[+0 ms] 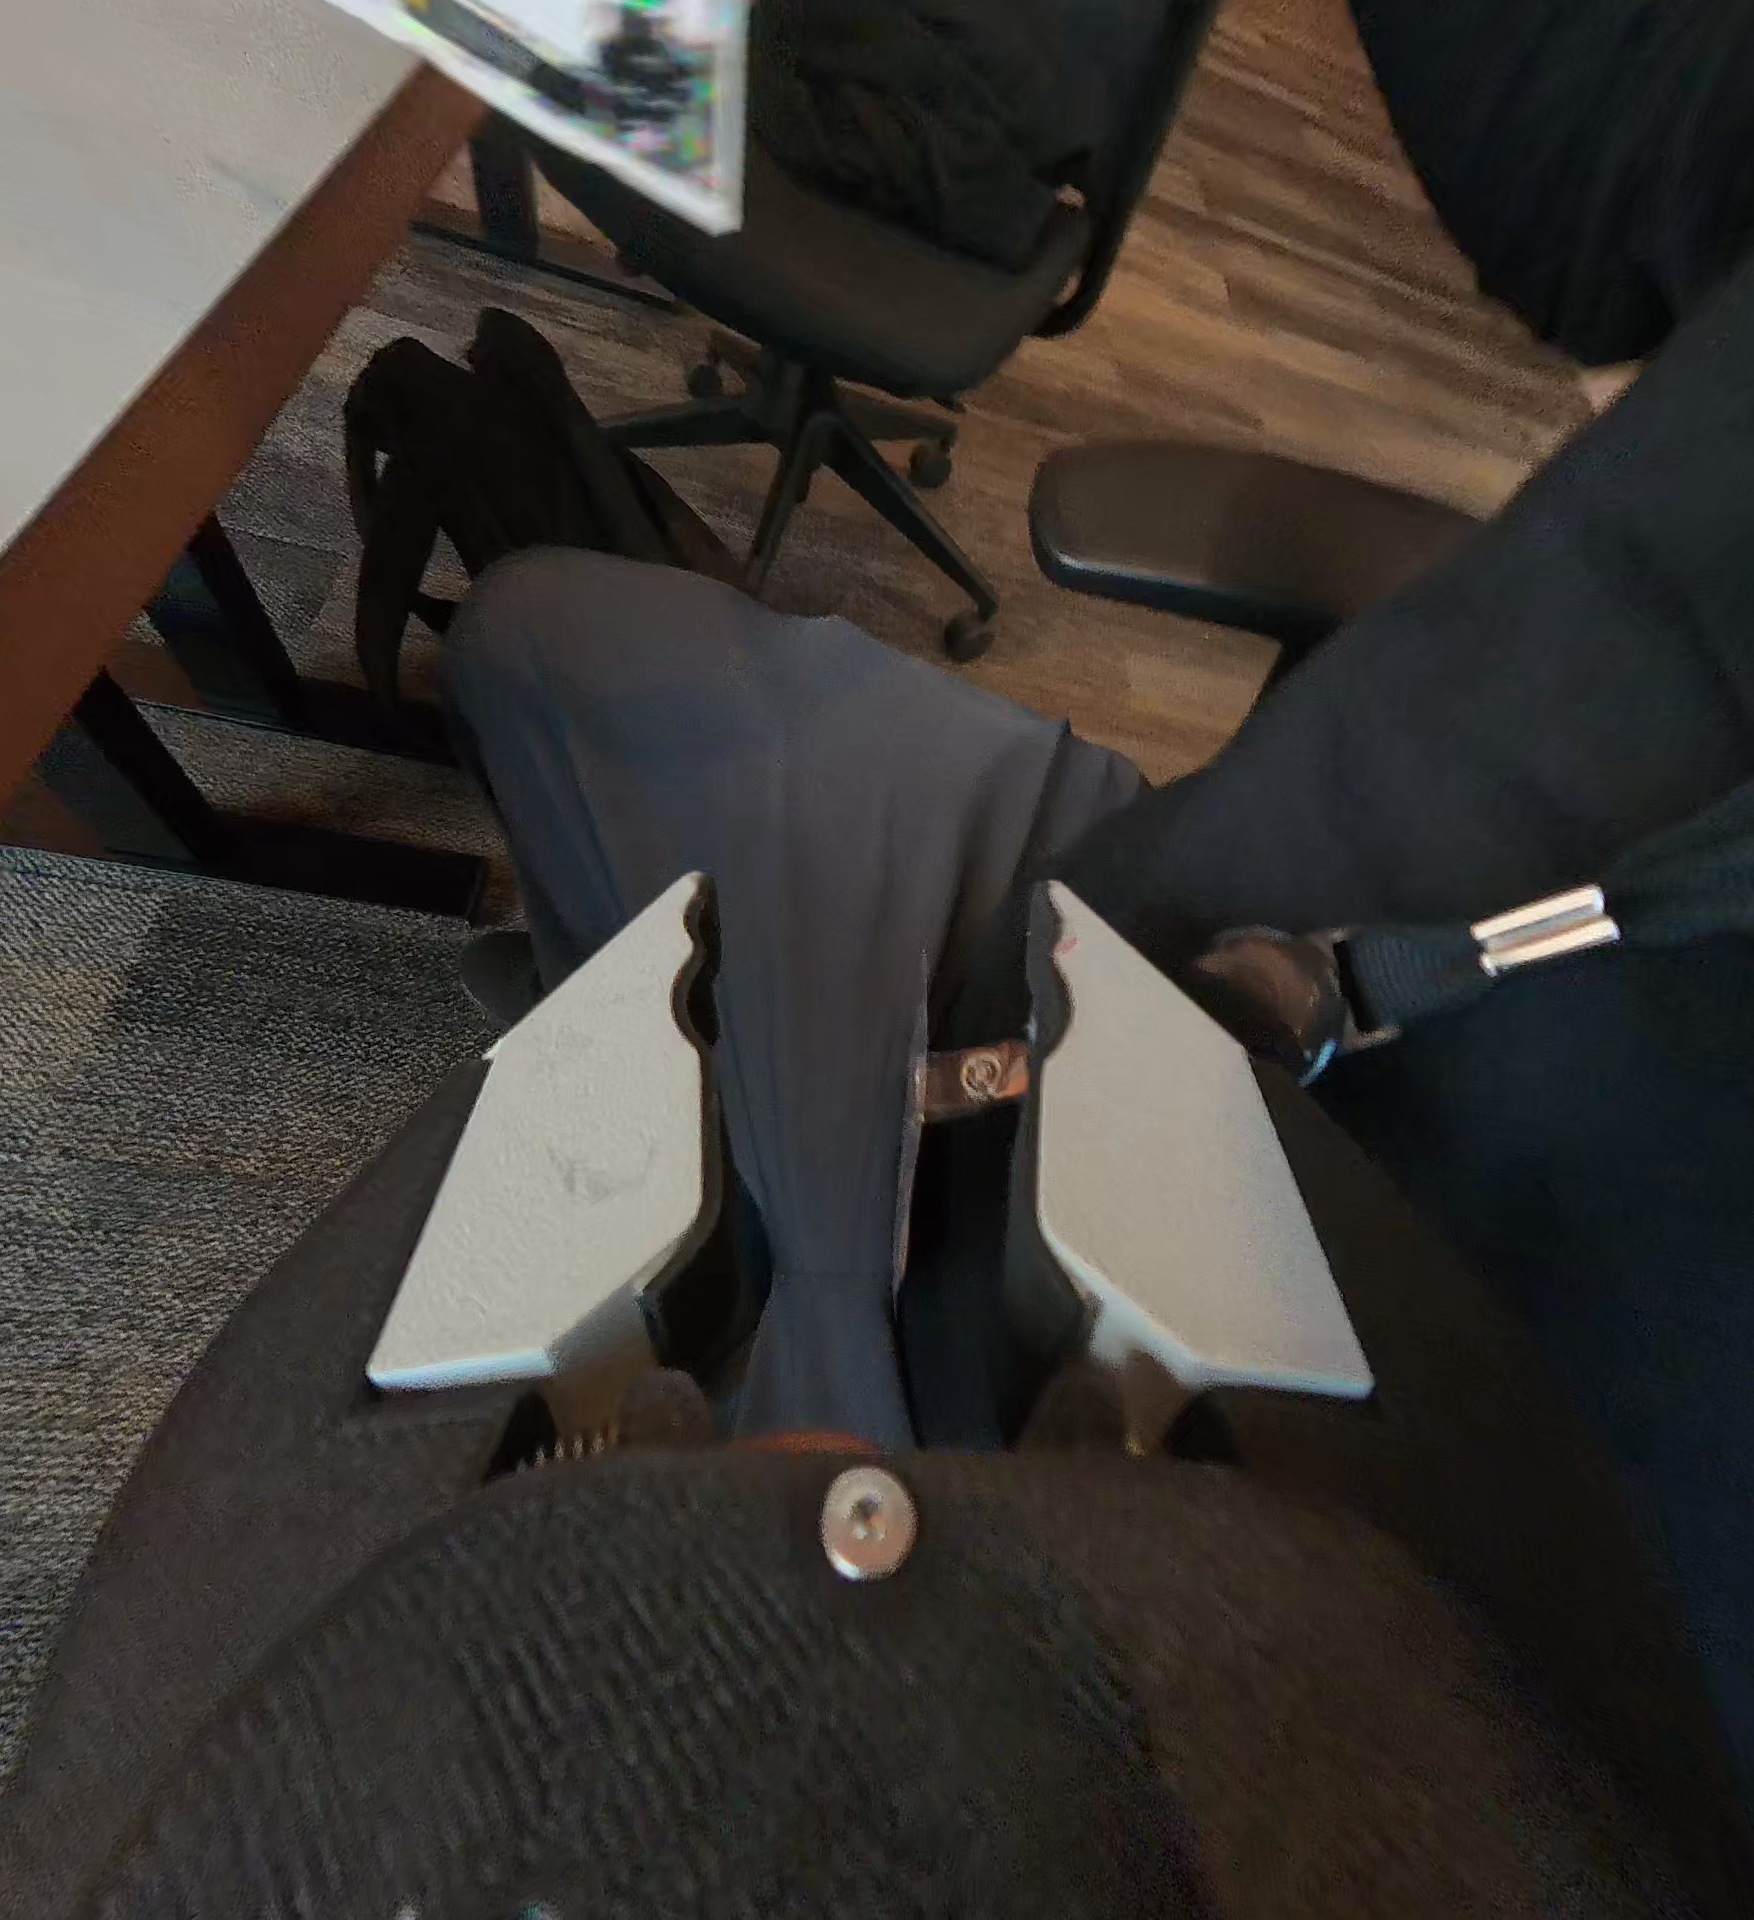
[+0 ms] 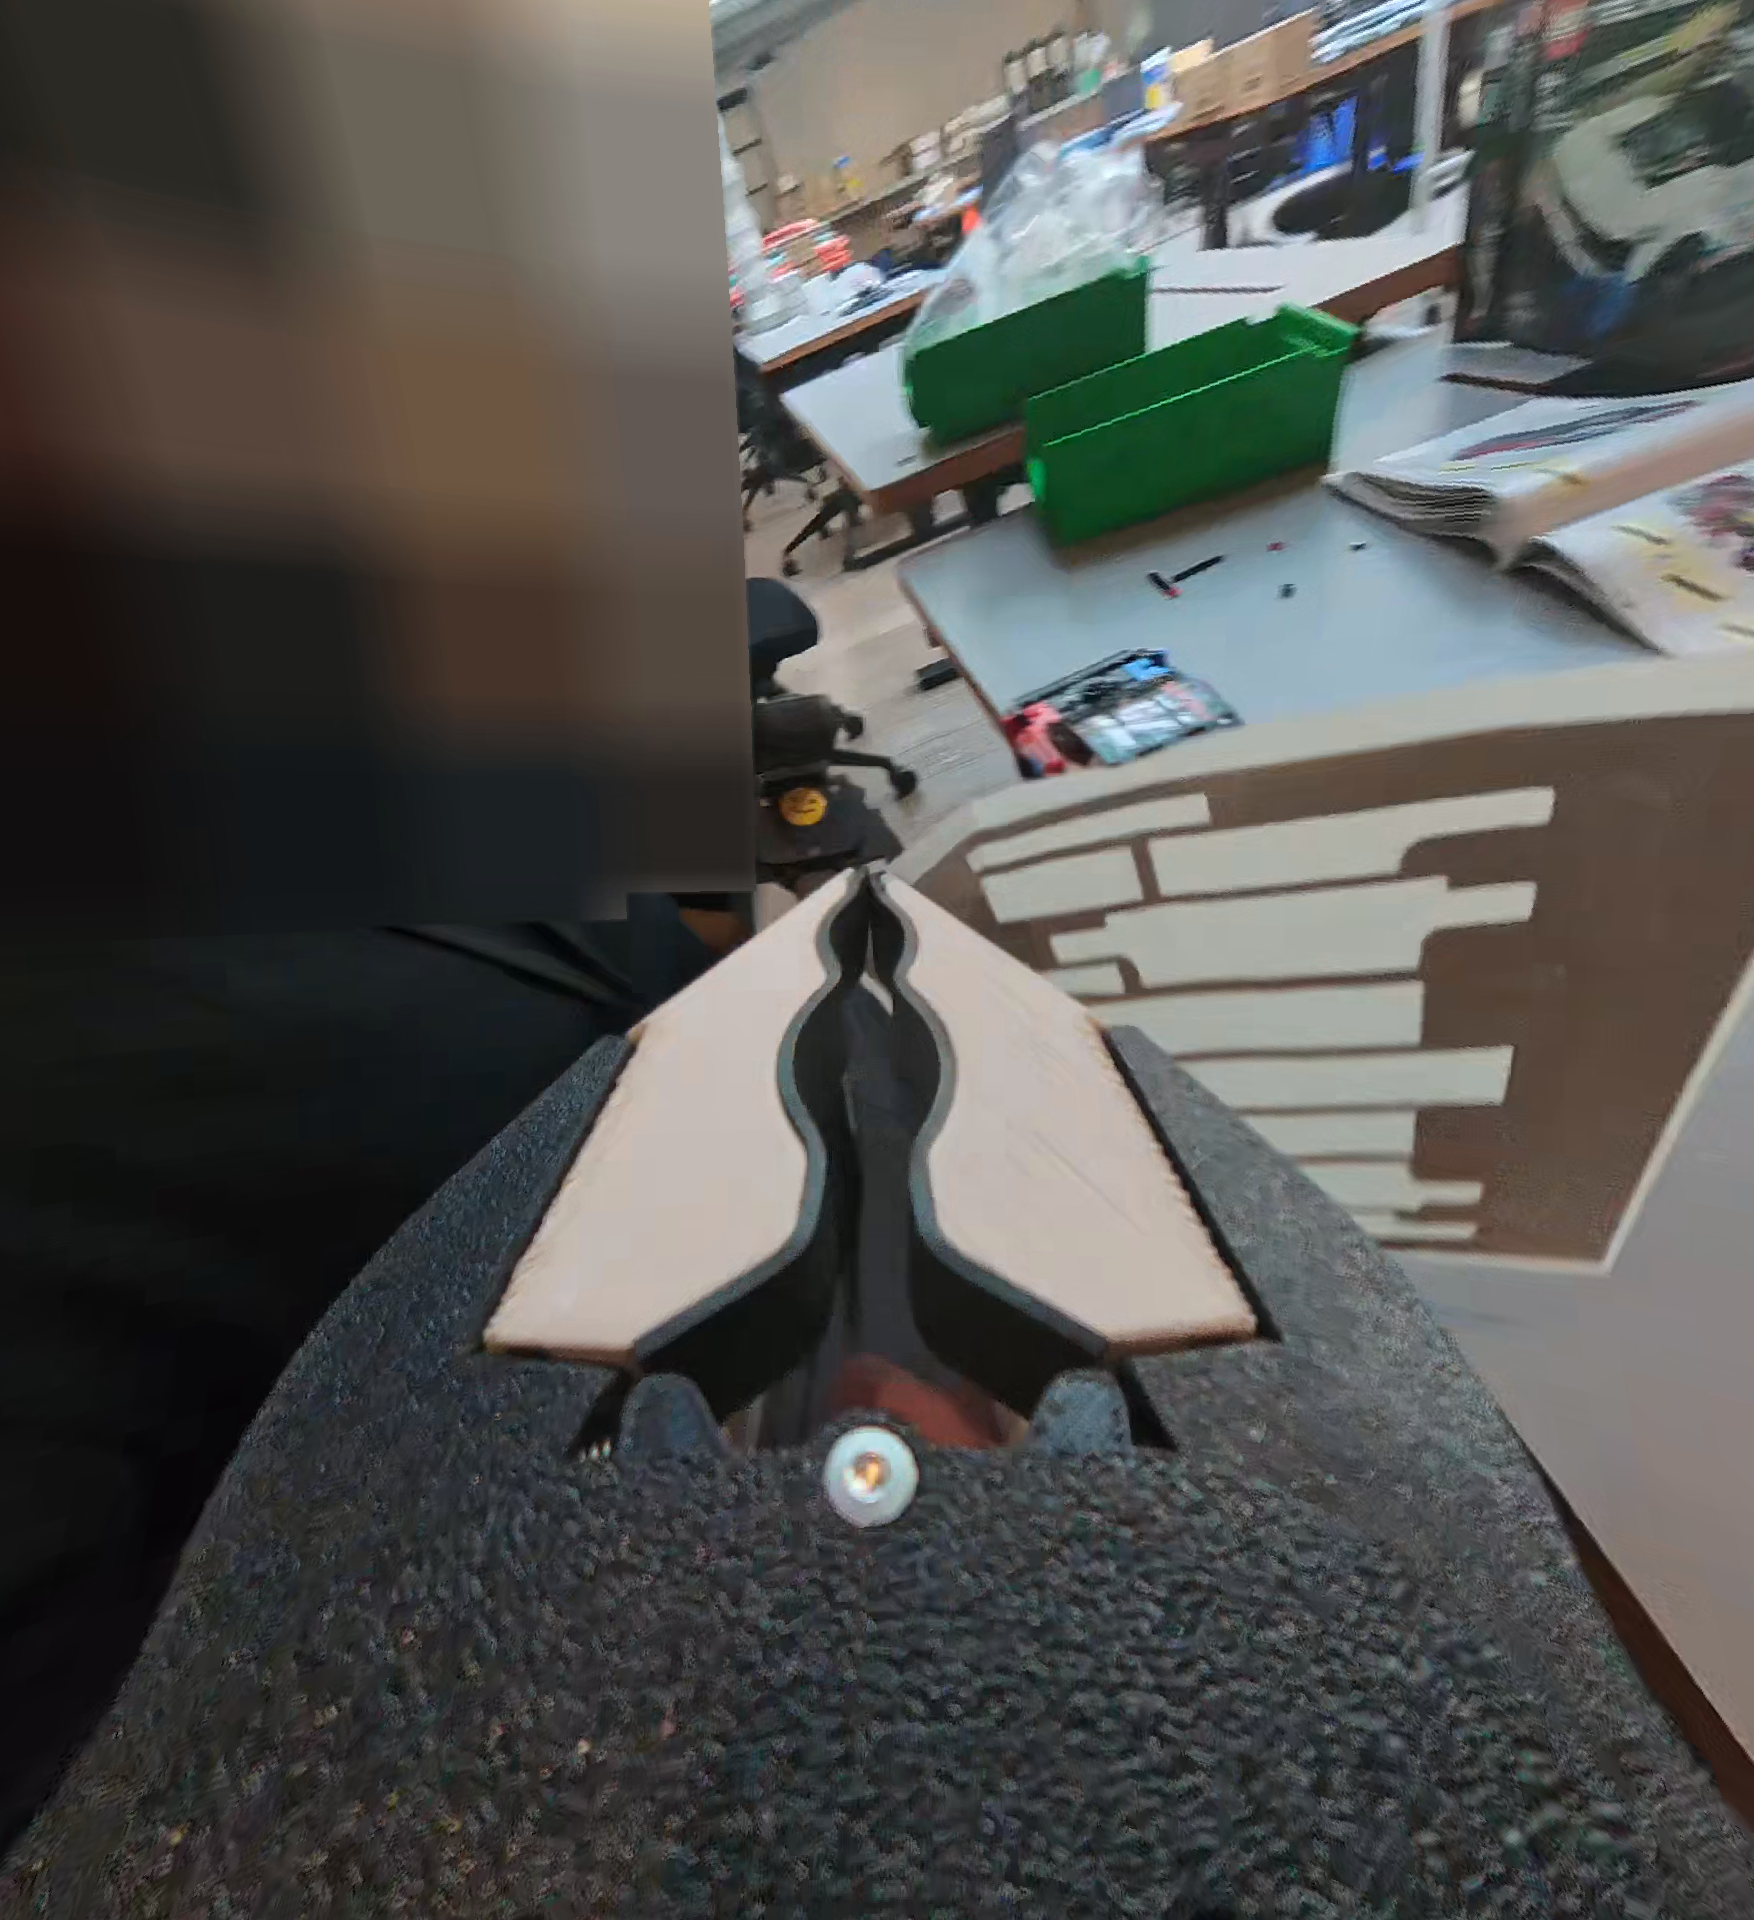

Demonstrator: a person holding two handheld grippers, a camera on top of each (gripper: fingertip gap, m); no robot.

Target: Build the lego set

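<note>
A cluttered workshop with rows of desks is showing behind the right gripper [image 2: 868,894], whose jaws are sitting closed tip to tip on nothing. On the grey desk [image 2: 1372,623] beyond it, two green bins [image 2: 1179,436] are standing near scattered lego pieces [image 2: 1185,574], an open instruction booklet [image 2: 1621,540] and a partly built lego set [image 2: 1122,712] at the desk's near edge. The left gripper [image 1: 878,925] is pointing down over the person's trouser leg [image 1: 748,790], jaws spread wide and empty, above carpet and an office chair [image 1: 852,291].
</note>
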